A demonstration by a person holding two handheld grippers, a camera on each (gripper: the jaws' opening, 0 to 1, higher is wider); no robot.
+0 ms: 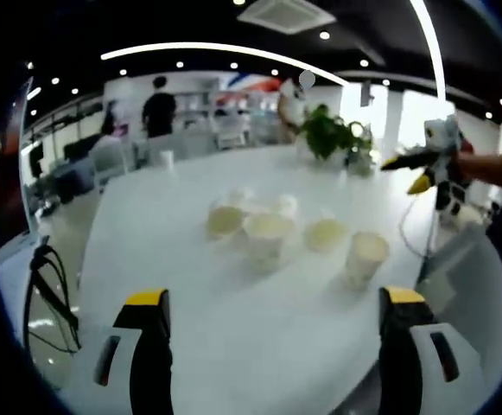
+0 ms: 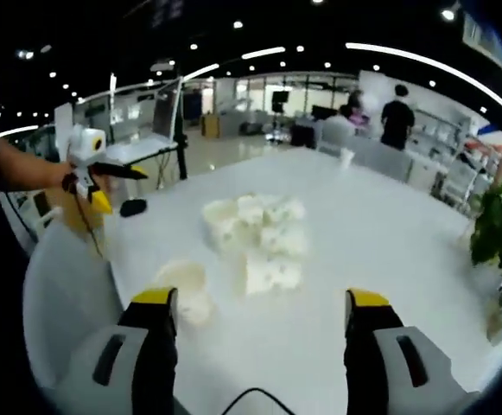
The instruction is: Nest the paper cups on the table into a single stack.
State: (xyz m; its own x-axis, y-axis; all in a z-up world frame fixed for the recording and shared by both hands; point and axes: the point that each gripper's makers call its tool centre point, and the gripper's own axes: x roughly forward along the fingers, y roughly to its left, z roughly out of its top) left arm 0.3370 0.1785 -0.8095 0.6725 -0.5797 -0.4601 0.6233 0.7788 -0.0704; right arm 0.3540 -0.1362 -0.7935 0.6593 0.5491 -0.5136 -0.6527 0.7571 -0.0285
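Cups [image 1: 285, 229] cluster mid-frame on table [image 1: 233, 346], unstacked. Left gripper [image 1: 275, 316] and right gripper [image 2: 262, 313] both gape wide, empty. Risk: light cups tip if clipped sideways.

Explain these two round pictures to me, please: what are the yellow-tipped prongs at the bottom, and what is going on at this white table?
There is no robot here: a person holds a hand tool in each hand, and each tool carries a wide-angle camera looking forward along its own two fingers. The left gripper view shows the left gripper, the right gripper view the right gripper. Both are open and hold nothing. On the white table stands a cluster of paper cups, open ends up, with one cup a little apart. They are meant to be nested into one stack; none looks stacked yet, though blur hides detail. A potted plant stands farther back. Other people stand in the background.
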